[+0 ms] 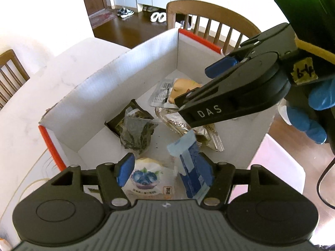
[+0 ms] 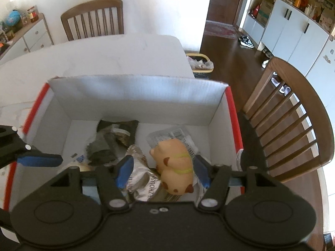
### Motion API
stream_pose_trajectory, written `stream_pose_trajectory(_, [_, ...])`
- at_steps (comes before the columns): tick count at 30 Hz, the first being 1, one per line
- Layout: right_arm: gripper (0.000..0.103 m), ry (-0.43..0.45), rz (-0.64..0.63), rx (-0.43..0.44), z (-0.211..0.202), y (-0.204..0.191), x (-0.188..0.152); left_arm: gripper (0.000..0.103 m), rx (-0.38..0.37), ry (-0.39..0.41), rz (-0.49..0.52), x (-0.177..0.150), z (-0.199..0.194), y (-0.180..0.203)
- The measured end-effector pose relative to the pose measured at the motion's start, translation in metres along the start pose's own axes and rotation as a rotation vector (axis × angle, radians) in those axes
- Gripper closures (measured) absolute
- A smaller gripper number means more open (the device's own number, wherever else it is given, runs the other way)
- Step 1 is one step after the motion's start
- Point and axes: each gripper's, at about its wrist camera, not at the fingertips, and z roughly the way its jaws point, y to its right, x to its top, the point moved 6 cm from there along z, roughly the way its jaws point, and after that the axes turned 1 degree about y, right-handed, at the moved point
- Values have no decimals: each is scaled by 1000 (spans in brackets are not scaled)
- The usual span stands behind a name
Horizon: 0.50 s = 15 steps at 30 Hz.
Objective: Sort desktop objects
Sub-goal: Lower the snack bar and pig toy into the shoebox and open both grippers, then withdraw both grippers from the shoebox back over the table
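Note:
A white cardboard box [image 1: 146, 62] [image 2: 136, 96] with red edges holds the sorted items. Inside lie a dark seaweed packet [image 1: 136, 129] [image 2: 113, 142], a silver wrapper [image 1: 209, 140] [image 2: 140, 179], a tan toy animal [image 1: 182, 85] [image 2: 173, 167] on a grey printed packet [image 1: 162, 94] [image 2: 173, 135], and a blueberry snack packet [image 1: 148, 177]. My left gripper [image 1: 163, 167] hangs open above the blueberry packet. A blue packet with pale tape [image 1: 194, 165] leans on its right finger. My right gripper [image 2: 163, 161] [image 1: 194, 87] hangs open over the toy, which lies on the box floor below it.
The box stands on a white table [image 2: 125, 50]. Wooden chairs [image 1: 209, 21] [image 2: 293, 115] [image 2: 94, 18] stand close around it. A basket [image 2: 199, 62] sits on the dark floor past the table corner. A blue-gloved hand [image 1: 314, 108] holds the right gripper.

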Motion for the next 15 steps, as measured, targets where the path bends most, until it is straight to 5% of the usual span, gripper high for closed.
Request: stream_pose_trajectory(15, [40,63,20,13,-55,-24,-5,39,-21,75,-35,-24,-53,-7])
